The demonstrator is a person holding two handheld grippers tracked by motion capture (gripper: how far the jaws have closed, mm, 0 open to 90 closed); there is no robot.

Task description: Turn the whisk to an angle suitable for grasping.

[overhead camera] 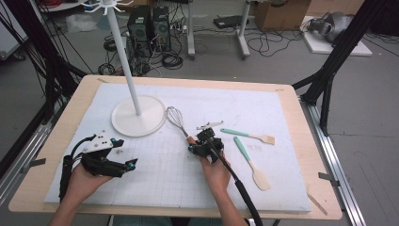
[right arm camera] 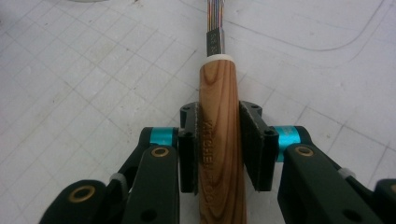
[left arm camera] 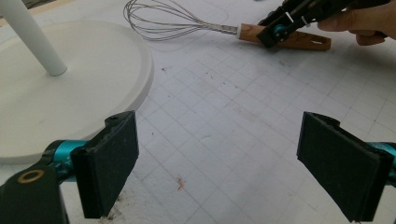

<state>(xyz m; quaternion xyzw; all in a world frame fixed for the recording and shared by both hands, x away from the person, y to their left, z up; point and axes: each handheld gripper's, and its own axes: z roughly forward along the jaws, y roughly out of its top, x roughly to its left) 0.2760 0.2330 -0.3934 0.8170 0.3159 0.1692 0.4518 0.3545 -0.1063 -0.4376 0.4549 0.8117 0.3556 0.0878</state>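
Wood is filling the space between the right gripper's (right arm camera: 219, 149) jaws: in the right gripper view the two black pads are pressing against either side of the whisk's (right arm camera: 218, 140) turned handle, low on its thicker part, so the jaws are clamping it. The whisk is lying flat on the white gridded mat (overhead camera: 155, 174), near the table's middle, with its handle toward the person and its wire head pointing away.

To the left and nearer the person, the left gripper (overhead camera: 123, 165) is resting in the person's left hand (overhead camera: 84, 181) with its jaws standing wide apart and nothing between them, apart from the whisk.

Judging by its build, the whisk is going to feel light, with most of its weight in the stiff wooden handle; the thin wire loops (left arm camera: 163, 21) are springy and would bend or slip if pinched, so the handle is the right place to hold. The smooth, rounded wood could roll between flat pads, so a grip square across the thick section looks safest.

Right of the whisk, two green-handled spatulas (overhead camera: 249, 155) are lying on the mat. Farther off, the round base of the white stand (overhead camera: 139, 117) is sitting just beside the wire head, its pole rising toward hooks at the top.
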